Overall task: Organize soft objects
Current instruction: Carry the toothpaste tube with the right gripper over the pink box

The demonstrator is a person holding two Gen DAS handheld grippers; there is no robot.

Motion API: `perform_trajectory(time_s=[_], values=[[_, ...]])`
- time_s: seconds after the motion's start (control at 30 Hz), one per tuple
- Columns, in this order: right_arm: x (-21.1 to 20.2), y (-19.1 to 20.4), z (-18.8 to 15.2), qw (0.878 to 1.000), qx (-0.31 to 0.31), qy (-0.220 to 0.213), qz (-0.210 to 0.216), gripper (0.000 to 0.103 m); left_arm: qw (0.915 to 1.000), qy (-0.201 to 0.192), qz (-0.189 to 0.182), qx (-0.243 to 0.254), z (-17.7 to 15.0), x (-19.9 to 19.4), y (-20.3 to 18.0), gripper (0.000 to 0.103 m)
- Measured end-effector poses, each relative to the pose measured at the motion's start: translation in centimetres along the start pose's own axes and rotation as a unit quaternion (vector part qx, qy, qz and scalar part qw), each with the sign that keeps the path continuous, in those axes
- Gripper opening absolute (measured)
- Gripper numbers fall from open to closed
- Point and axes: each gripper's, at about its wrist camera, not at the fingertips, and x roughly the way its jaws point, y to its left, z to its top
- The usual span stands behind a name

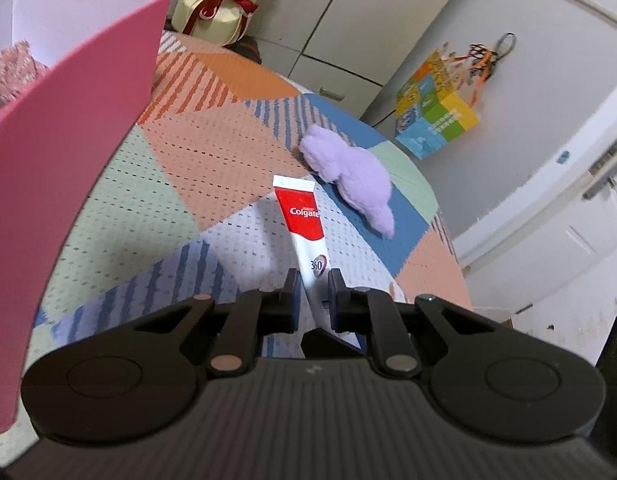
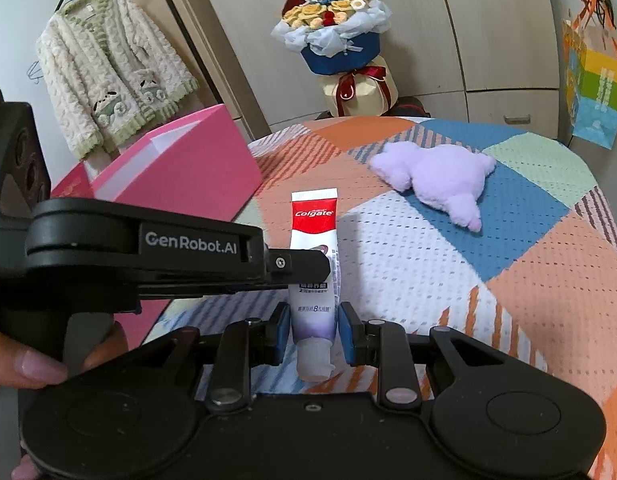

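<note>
A red and white Colgate toothpaste tube (image 1: 304,220) stands up in the air, gripped by my left gripper (image 1: 313,284), whose fingers are shut on its lower part. In the right wrist view the tube (image 2: 314,248) hangs cap-down between my right gripper's (image 2: 314,320) blue pads, which stand a little apart from its sides. The left gripper (image 2: 300,264) crosses in from the left and pinches the tube's middle. A lilac plush toy (image 1: 348,172) (image 2: 436,176) lies on the patchwork cloth. A pink box (image 1: 68,128) (image 2: 180,168) stands at the left.
The table (image 1: 212,160) has a colourful patchwork cloth and a rounded edge at the right. A flower bouquet (image 2: 336,40) stands at the back. A colourful bag (image 1: 432,112) hangs on the cupboard. A fluffy cardigan (image 2: 108,76) hangs at the left. Pink fabric (image 1: 12,72) lies in the box.
</note>
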Motion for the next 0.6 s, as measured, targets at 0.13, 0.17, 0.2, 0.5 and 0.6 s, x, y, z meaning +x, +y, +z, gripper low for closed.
perform_trajectory(time_s=[0.13, 0.17, 0.2, 0.5, 0.6], values=[[-1.8, 1.9, -0.6, 1.0, -0.011, 0.001, -0.008, 0.03, 0.9995, -0.003, -0.009, 0.031, -0.9, -2.9, -0.4, 0.012], [-2.3, 2.5, -0.8, 1.0, -0.012, 0.002, -0.01, 0.03, 0.9992, -0.004, -0.012, 0.037, -1.1, -3.7, -0.4, 0.012], [-2.8, 3.0, -0.9, 1.0, -0.015, 0.002, -0.01, 0.03, 0.999, -0.005, -0.016, 0.041, -1.2, -4.5, -0.4, 0.012], [-7.7, 8.9, -1.9, 0.997, -0.072, -0.01, -0.026, 0.03, 0.9939, -0.03, -0.039, 0.099, -2.5, -12.5, -0.7, 0.012], [-8.9, 11.0, -1.9, 0.995, -0.094, -0.01, -0.032, 0.03, 0.9918, -0.039, -0.038, 0.115, -2.6, -15.1, -0.6, 0.012]])
